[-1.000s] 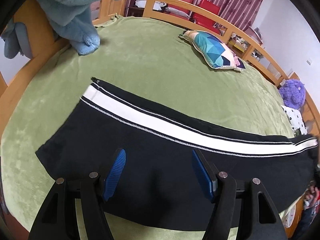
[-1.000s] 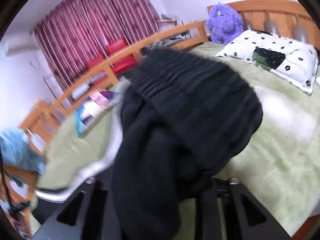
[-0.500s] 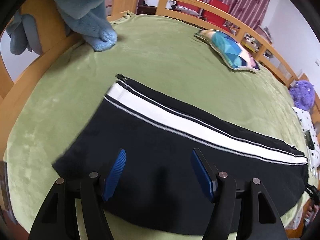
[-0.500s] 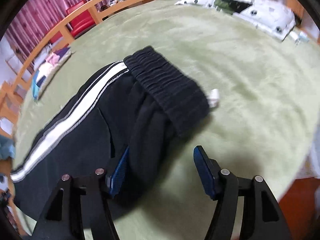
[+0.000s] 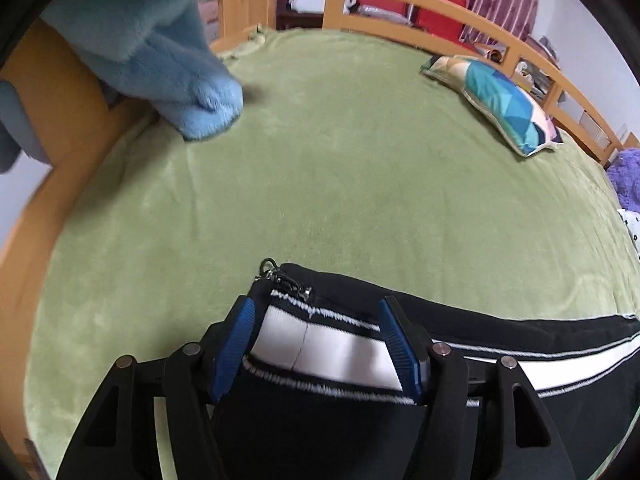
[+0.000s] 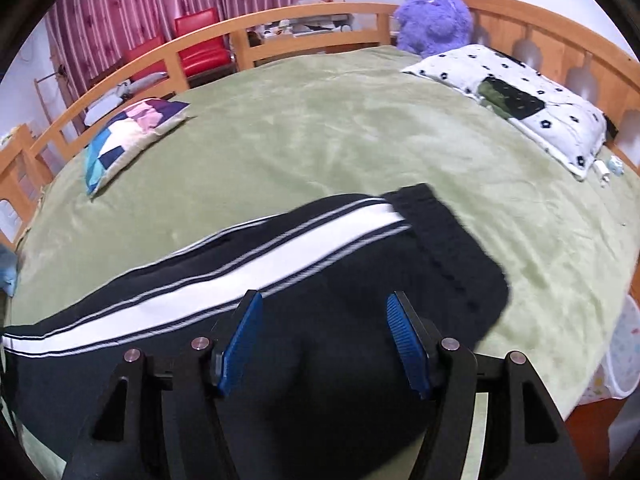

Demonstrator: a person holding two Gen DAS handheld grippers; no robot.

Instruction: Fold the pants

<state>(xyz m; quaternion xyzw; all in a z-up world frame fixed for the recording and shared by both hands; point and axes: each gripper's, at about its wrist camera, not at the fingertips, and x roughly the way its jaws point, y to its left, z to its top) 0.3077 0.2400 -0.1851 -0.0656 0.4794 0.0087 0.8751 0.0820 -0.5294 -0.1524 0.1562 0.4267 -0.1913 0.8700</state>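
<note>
Black pants (image 6: 360, 280) with a white side stripe lie stretched flat on the green bed cover (image 6: 360, 140). Their elastic waistband (image 6: 448, 240) is at the right end. My right gripper (image 6: 325, 298) hovers open just over the hip part, with nothing pinched between its blue pads. In the left wrist view the leg end (image 5: 320, 344) with its ankle zipper (image 5: 280, 276) sits between the fingers of my left gripper (image 5: 315, 304). Its jaws are closing around the striped cuff, and the pads do not visibly press it.
A blue plush toy (image 5: 172, 60) hangs over the wooden bed rail (image 5: 400, 4) at the far left. A colourful patchwork pillow (image 6: 128, 136), a white flowered pillow (image 6: 520, 104) and a purple plush (image 6: 432, 20) lie along the far side.
The right gripper let go of the bunched waistband, which now lies flat, and stands open over it. The left gripper slid along the leg to the cuff and narrowed.
</note>
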